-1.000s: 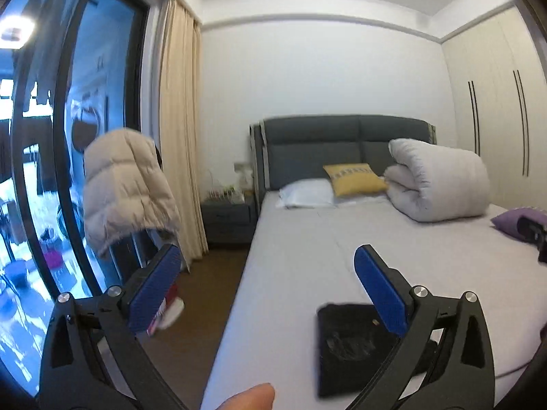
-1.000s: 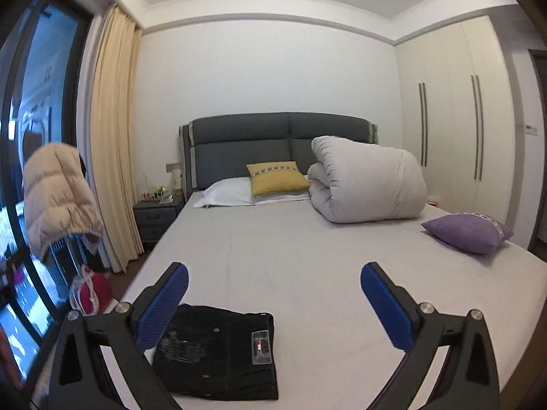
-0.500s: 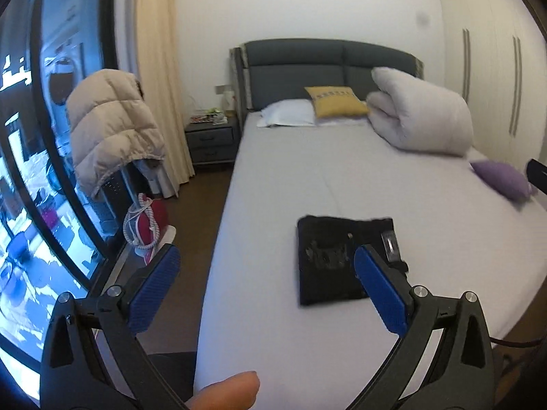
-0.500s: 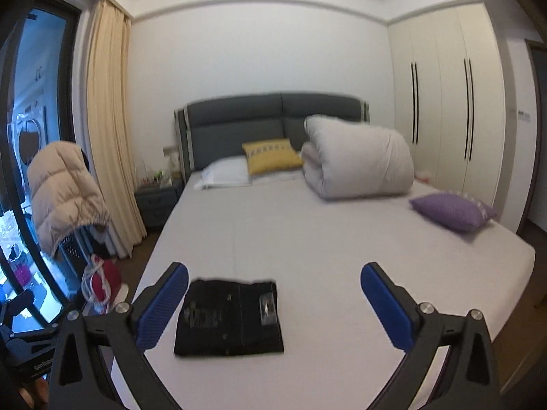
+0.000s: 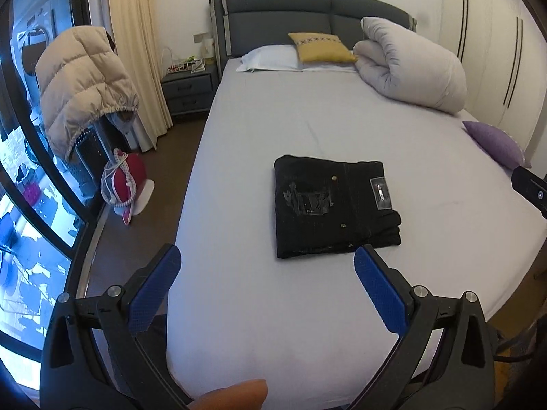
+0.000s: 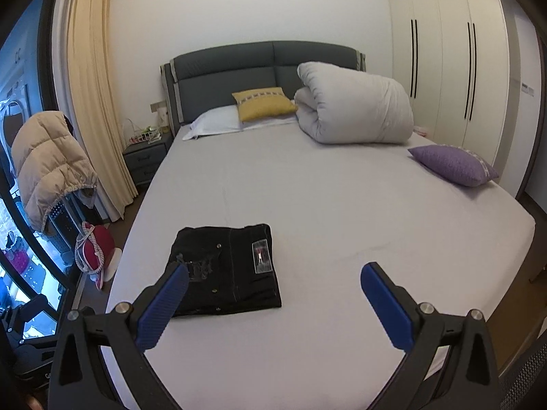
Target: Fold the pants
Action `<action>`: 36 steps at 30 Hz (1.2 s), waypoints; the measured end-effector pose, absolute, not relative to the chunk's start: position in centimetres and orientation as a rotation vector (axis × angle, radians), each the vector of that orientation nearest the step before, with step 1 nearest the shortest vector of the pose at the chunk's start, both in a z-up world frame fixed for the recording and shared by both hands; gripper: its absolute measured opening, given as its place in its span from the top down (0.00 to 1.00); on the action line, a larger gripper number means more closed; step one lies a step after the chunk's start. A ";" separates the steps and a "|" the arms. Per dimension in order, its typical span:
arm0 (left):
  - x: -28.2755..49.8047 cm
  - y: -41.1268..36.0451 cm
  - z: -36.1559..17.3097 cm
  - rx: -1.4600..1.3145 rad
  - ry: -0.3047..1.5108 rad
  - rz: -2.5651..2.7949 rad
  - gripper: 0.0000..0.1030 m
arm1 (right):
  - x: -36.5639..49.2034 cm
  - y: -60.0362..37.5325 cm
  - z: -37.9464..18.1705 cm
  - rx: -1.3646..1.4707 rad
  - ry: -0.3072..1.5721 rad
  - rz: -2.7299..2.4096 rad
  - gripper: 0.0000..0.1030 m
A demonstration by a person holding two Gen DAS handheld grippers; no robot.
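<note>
Black pants (image 5: 333, 206) lie folded into a neat rectangle on the grey bed sheet (image 5: 307, 130), near the foot and left side of the bed. They also show in the right wrist view (image 6: 227, 270). My left gripper (image 5: 267, 268) is open and empty, held above the bed's foot, short of the pants. My right gripper (image 6: 274, 280) is open and empty, above the sheet to the right of the pants. A part of the right gripper shows at the right edge of the left wrist view (image 5: 530, 188).
A rolled white duvet (image 6: 355, 106), a yellow cushion (image 6: 263, 102) and a white pillow (image 6: 215, 123) lie at the headboard. A purple cushion (image 6: 453, 165) sits on the right side. Left of the bed are a nightstand (image 5: 188, 92), a beige jacket (image 5: 82, 82) and a red bag (image 5: 128, 179).
Both grippers have risen and pulled back from the bed, the left tilting downward. The folded pants now lie farther off and fully in view. Both grippers stay open.
</note>
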State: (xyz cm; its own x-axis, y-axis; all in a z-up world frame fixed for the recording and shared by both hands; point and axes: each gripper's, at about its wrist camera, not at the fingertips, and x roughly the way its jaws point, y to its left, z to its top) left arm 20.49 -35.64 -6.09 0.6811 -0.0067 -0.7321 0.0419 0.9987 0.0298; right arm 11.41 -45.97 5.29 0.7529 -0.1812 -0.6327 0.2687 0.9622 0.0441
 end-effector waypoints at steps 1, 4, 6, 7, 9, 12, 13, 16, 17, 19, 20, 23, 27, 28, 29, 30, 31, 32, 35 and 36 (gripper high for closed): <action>21.1 -35.8 -6.6 0.047 0.826 -0.026 0.00 | 11.5 -45.9 5.0 0.134 0.686 -0.247 0.00; 22.1 -36.0 -7.8 0.052 0.837 -0.023 0.00 | 11.9 -45.9 4.5 0.129 0.708 -0.244 0.00; 22.6 -36.1 -8.3 0.053 0.846 -0.023 0.00 | 12.2 -45.9 4.1 0.126 0.722 -0.239 0.00; 22.8 -36.1 -8.5 0.051 0.849 -0.023 0.00 | 12.3 -45.9 3.9 0.124 0.728 -0.237 0.00; 23.3 -36.2 -9.1 0.048 0.855 -0.026 0.00 | 12.5 -45.8 3.6 0.122 0.740 -0.233 0.00; 23.7 -36.3 -9.7 0.047 0.862 -0.025 0.00 | 12.8 -45.7 3.3 0.117 0.754 -0.225 0.00; 23.9 -36.2 -9.9 0.046 0.863 -0.025 0.00 | 12.8 -45.6 3.3 0.115 0.756 -0.222 0.00; 24.2 -36.1 -10.3 0.046 0.868 -0.024 0.00 | 12.9 -45.5 3.1 0.111 0.763 -0.217 0.00; 24.3 -36.1 -10.5 0.044 0.871 -0.024 0.00 | 13.0 -45.4 3.0 0.110 0.766 -0.215 0.00; 24.5 -35.9 -10.7 0.042 0.872 -0.023 0.00 | 13.1 -45.4 2.9 0.108 0.771 -0.211 0.00; 24.5 -35.9 -10.6 0.043 0.871 -0.023 0.00 | 13.2 -45.4 2.9 0.107 0.772 -0.209 0.00; 24.5 -35.8 -10.8 0.041 0.872 -0.024 0.00 | 13.4 -45.4 2.8 0.104 0.778 -0.205 0.00; 24.6 -35.8 -11.0 0.040 0.875 -0.025 0.00 | 13.5 -45.4 2.6 0.104 0.784 -0.202 0.00; 24.6 -35.7 -11.1 0.039 0.874 -0.025 0.00 | 13.6 -45.4 2.6 0.104 0.786 -0.201 0.00; 24.6 -35.7 -11.1 0.039 0.874 -0.024 0.00 | 13.6 -45.4 2.6 0.104 0.786 -0.202 0.00; 24.6 -35.7 -11.1 0.039 0.874 -0.026 0.00 | 13.6 -45.4 2.6 0.104 0.785 -0.202 0.00; 24.7 -35.6 -11.2 0.038 0.873 -0.027 0.00 | 13.7 -45.4 2.6 0.104 0.786 -0.201 0.00; 24.7 -35.6 -11.3 0.038 0.873 -0.027 0.00 | 13.7 -45.4 2.6 0.104 0.786 -0.201 0.00; 24.8 -35.6 -11.4 0.038 0.872 -0.029 0.00 | 13.7 -45.4 2.6 0.104 0.787 -0.203 0.00; 24.8 -35.6 -11.5 0.038 0.871 -0.029 0.00 | 13.7 -45.4 2.6 0.104 0.786 -0.203 0.00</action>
State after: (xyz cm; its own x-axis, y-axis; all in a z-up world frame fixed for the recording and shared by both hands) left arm 24.81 -35.59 -11.51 0.6437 -0.0100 -0.7652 0.0410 0.9989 0.0215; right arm 13.69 -45.36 2.61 0.6884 -0.1423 -0.7113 0.2194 0.9755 0.0173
